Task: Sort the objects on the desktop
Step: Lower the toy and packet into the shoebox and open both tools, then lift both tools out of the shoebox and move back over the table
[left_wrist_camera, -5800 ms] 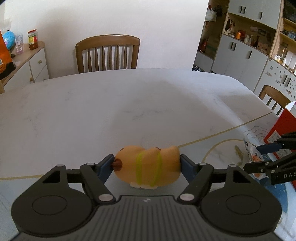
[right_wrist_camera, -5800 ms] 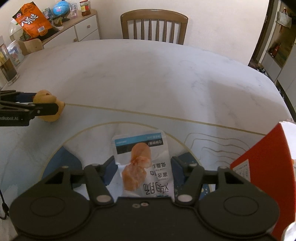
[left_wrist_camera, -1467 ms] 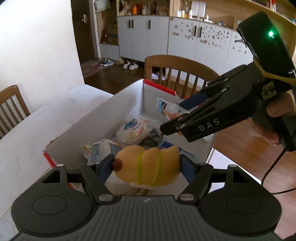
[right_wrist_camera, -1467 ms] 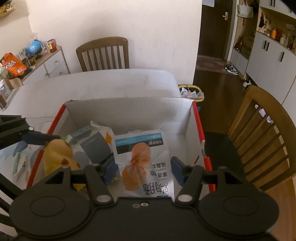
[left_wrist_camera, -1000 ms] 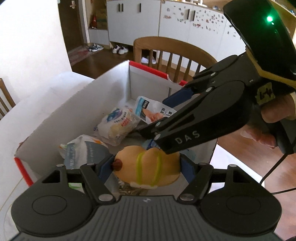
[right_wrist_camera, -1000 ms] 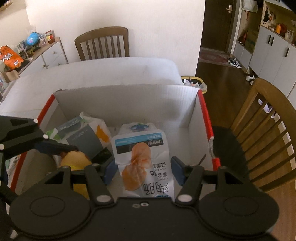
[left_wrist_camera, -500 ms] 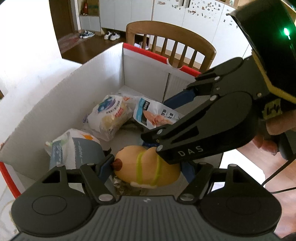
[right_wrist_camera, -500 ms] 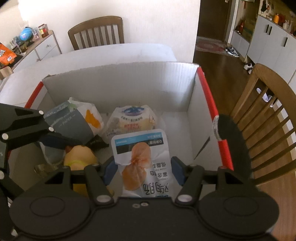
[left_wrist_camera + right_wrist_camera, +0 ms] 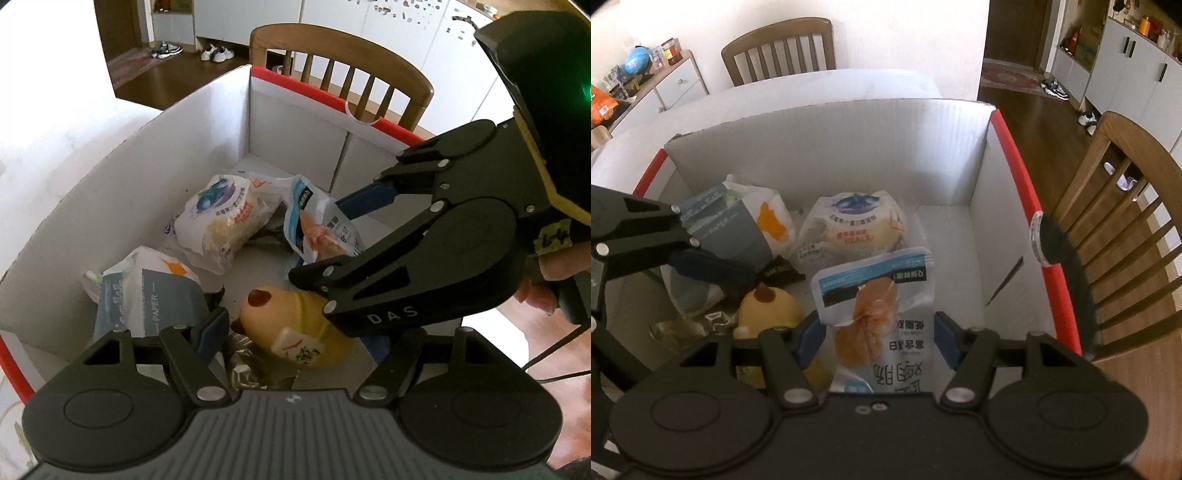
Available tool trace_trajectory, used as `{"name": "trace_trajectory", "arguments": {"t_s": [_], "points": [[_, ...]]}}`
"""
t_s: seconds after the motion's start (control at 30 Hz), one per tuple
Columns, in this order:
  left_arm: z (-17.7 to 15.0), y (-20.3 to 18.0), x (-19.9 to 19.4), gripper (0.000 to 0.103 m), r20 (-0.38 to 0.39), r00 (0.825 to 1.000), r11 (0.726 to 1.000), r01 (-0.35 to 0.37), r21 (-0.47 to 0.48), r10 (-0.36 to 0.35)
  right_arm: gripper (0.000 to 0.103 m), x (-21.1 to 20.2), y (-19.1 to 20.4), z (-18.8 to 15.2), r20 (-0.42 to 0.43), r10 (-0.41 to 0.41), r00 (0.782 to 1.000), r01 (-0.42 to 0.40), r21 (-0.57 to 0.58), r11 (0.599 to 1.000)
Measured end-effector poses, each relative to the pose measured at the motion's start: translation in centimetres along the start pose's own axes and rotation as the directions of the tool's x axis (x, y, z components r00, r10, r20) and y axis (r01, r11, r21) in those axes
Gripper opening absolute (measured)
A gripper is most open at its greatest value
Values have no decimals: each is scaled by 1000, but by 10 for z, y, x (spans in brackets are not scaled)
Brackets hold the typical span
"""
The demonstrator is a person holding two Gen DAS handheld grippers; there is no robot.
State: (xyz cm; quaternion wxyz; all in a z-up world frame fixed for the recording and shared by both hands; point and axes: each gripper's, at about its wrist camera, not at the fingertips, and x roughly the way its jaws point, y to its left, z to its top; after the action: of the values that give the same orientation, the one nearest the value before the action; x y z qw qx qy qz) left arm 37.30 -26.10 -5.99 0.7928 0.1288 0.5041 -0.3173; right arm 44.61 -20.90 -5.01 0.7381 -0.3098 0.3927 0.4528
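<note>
A white cardboard box with red rims stands on the table. My left gripper is open inside it; the yellow plush toy has dropped free between its jaws, tilted, and also shows in the right wrist view. My right gripper is open as well; the chicken snack pouch lies loose between its fingers, seen too in the left wrist view. The right gripper body crosses over the toy.
In the box lie a wrapped bun, a tissue pack and crumpled foil. A wooden chair stands right of the box, another beyond the white table. A sideboard is far left.
Both grippers went from the table into the box. In the last half second both opened; the toy tipped loose from the left jaws and the pouch slid forward from the right ones.
</note>
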Motion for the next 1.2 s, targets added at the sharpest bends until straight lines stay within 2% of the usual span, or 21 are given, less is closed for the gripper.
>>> {"name": "trace_trajectory", "arguments": {"t_s": [0.07,0.13,0.43,0.63,0.93,1.2], "points": [[0,0,0,76,2,1000,1000,1,0,-1,65,1,1,0,-3,1,1000,-1,1,1000],[1,0,0,83,4,1000,1000,6,0,-6,66,1,1,-1,-3,2,1000,-2,3,1000],[-5,-3,-13,93,51,999,1000,12,8,-12,71,-6,-2,2,9,23,1000,-23,32,999],[-12,-1,-32,93,107,994,1000,4,-21,-2,78,-25,0,6,58,18,998,-20,36,999],[-29,1,-68,93,203,979,997,-12,-78,28,79,-55,-1,8,118,20,993,-26,46,999],[-48,3,-96,93,267,961,992,-33,-120,65,79,-70,17,8,144,33,989,-38,27,999]]}}
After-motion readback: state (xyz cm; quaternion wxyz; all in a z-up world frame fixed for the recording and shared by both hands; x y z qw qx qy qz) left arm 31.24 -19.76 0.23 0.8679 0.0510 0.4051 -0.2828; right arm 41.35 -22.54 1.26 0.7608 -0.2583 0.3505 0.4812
